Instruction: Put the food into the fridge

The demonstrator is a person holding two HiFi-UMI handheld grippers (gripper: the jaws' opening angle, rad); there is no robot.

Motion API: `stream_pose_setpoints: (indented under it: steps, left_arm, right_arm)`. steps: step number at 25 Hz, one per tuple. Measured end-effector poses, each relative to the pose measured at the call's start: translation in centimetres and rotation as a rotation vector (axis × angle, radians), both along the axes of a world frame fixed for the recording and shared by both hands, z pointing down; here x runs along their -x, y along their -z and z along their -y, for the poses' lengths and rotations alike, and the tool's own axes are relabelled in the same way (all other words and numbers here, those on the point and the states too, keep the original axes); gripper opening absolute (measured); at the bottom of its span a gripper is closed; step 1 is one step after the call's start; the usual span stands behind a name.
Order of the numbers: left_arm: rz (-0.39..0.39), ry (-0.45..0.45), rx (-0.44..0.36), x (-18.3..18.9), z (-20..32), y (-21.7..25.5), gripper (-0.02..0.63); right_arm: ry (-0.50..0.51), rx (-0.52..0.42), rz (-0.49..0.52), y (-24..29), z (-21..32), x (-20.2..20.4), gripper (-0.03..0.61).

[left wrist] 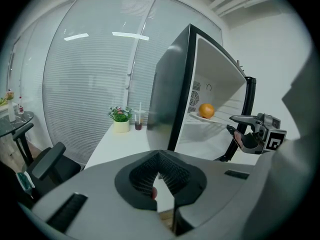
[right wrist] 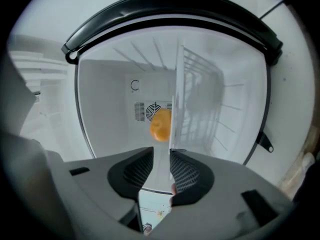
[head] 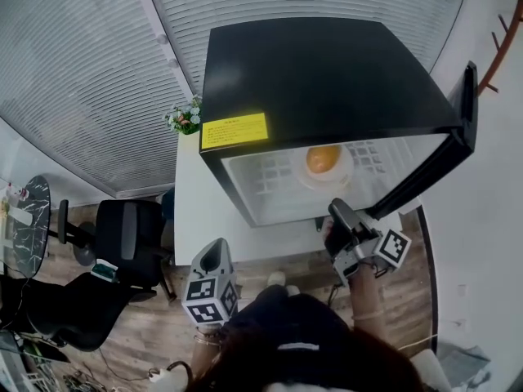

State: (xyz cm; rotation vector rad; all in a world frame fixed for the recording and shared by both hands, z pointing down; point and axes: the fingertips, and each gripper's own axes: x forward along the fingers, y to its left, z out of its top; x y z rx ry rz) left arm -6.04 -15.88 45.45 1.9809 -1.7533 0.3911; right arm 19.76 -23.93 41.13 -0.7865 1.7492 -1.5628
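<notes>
— Whereabouts of the orange [head: 323, 158]?
— Already inside the mini fridge [head: 327, 72]. Resting on a small white plate [head: 343, 173] near the middle of the wire shelf [head: 372, 153], apart from the side walls. Round, smooth-skinned, no long axis to speak of. Plate flat and shallow.

— And seen from the grippers?
— Straight ahead of the right gripper [head: 337, 212] and deeper in. Hovering just outside the fridge's front edge, short of the plate. Rolled on its side, judging by the shelf standing upright in the right gripper view. Ribbed black pads [right wrist: 187, 174] spread, with nothing between them. Much nearer than the left gripper [head: 214, 256], which is off the front edge of the white worktop [head: 192, 219], pads pressed together at the tips, empty.

— So what next?
— Probably only the door [head: 467, 113]. Glossy black, standing wide at the fridge's right side, closest to the right gripper. Likely a plain push on a hard, smooth slab, with no grasp needed.

— Anything else nearby?
— Glossy black shell with a yellow label [head: 234, 131] at the top's front edge. White plastic lining and a round fan grille [right wrist: 152, 111] on the back wall. Small potted plant [head: 186, 118] on the worktop, just beside the fridge's far left corner.
</notes>
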Motion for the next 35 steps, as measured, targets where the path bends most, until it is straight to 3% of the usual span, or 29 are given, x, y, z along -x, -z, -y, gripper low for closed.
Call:
stream_pose_setpoints:
  steps: [4, 9, 11, 17, 22, 32, 35]
  left_arm:
    - [-0.001, -0.004, -0.004, -0.7, -1.1, 0.3, 0.0]
    - [-0.044, 0.02, -0.006, -1.3, -2.5, 0.9, 0.0]
    - [-0.037, 0.023, -0.01, -1.6, -3.3, 1.2, 0.0]
    - [-0.019, 0.007, -0.014, -2.6, -4.8, 1.8, 0.0]
    - [-0.003, -0.031, -0.035, -4.4, -4.6, 2.7, 0.0]
    - [0.015, -0.059, -0.061, -5.5, -5.8, 3.9, 0.0]
    - [0.017, -0.046, -0.055, -5.1, -6.9, 3.3, 0.0]
  right_arm:
    - [0.013, -0.044, -0.097, 0.5, -1.8, -0.1, 0.051]
    - [0.035, -0.113, -0.221, 1.5, -3.9, 0.0, 0.051]
    - [0.032, -0.132, -0.285, 1.6, -4.8, -0.2, 0.01]
    - [0.033, -0.163, -0.485, 1.2, -7.0, -0.9, 0.006]
    - [0.023, -0.276, -0.646, 2.1, -7.4, -1.3, -0.005]
    - [-0.014, -0.418, -0.85, 3.3, -8.3, -0.6, -0.005]
    - [-0.008, -0.452, -0.951, 3.2, -8.7, -0.2, -0.005]
